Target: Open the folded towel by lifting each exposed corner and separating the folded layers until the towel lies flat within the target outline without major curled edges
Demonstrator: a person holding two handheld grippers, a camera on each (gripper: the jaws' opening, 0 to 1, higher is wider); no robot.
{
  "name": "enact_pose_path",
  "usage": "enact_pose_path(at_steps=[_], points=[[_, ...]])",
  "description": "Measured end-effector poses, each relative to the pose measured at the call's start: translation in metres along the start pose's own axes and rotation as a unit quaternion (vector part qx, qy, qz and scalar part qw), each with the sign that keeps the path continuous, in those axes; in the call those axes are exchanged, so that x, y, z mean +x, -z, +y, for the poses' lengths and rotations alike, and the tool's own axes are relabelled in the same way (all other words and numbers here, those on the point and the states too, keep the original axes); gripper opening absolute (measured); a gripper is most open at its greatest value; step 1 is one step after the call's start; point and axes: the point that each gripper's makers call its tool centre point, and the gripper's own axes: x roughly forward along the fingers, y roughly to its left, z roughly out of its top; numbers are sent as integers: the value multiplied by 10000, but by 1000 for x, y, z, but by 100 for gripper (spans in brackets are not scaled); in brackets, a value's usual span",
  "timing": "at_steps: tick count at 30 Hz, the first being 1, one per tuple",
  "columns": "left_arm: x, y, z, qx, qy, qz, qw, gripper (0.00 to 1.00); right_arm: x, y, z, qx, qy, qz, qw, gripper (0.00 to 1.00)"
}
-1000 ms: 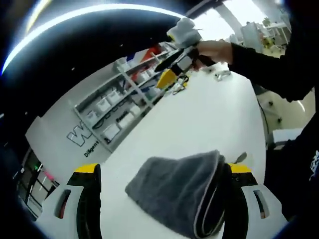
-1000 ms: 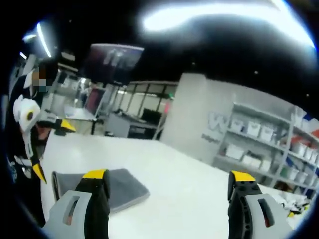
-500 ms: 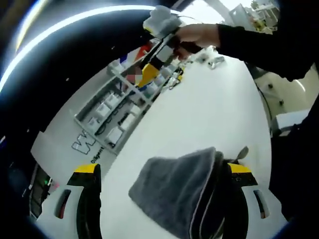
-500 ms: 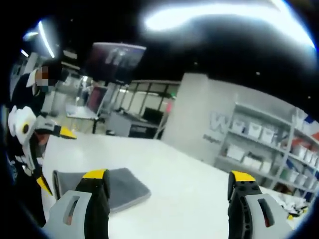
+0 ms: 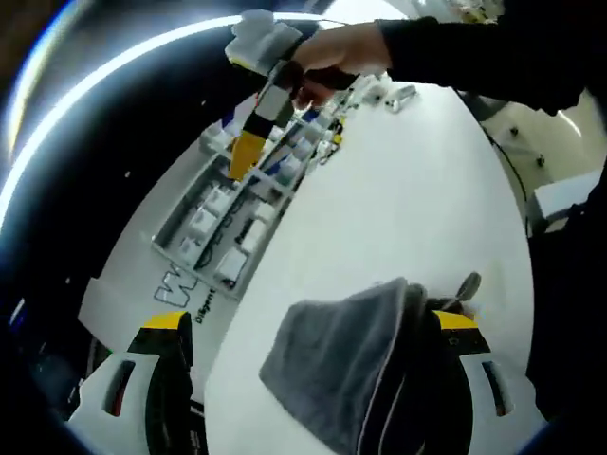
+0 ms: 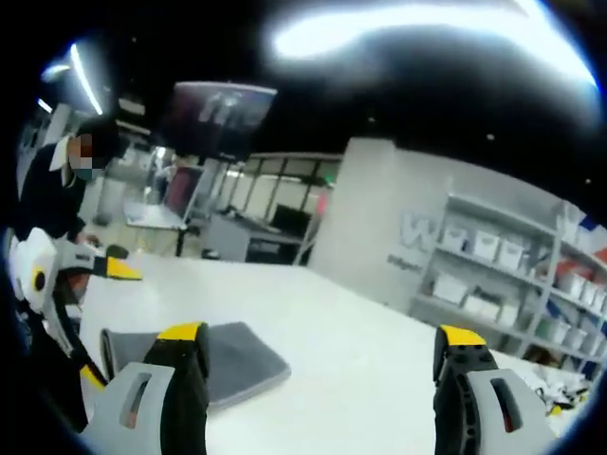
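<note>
A grey folded towel lies on the white table, its stacked edges turned toward the right jaw of my left gripper. That gripper is open and hovers just over the towel, holding nothing. In the right gripper view the towel sits low at the left, partly behind the left jaw of my right gripper, which is open and empty above the table. My right gripper appears at the top of the left gripper view, held by a hand. My left gripper shows at the left edge of the right gripper view.
Shelves with white bins run along the table's far side, also visible as shelves. Small metal items lie at the table's far end, and a metal piece sits beside the towel. A dark sleeve crosses above. Desks and a monitor stand beyond.
The left gripper view has rolled and shifted. The right gripper has swung left and higher in it. In the right gripper view the left gripper sits lower. The towel lies as before.
</note>
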Motion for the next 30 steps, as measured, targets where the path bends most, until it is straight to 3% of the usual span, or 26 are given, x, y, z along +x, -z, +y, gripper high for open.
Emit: enact_pose_path(at_steps=[8, 19, 25, 30], points=[[3, -5, -3, 182, -240, -28, 9995, 100, 0, 0, 4, 39, -61, -4, 10000, 99], [8, -8, -5, 324, -330, 3, 9989, 100, 3, 0, 10, 247, -202, -46, 9995, 99], [11, -6, -13, 367, -238, 58, 9990, 94, 7, 3, 14, 742, -386, -48, 9965, 93], [15, -7, -13, 644, -317, 116, 9973, 89, 15, 9, 7, 1125, -353, 60, 9930, 96]])
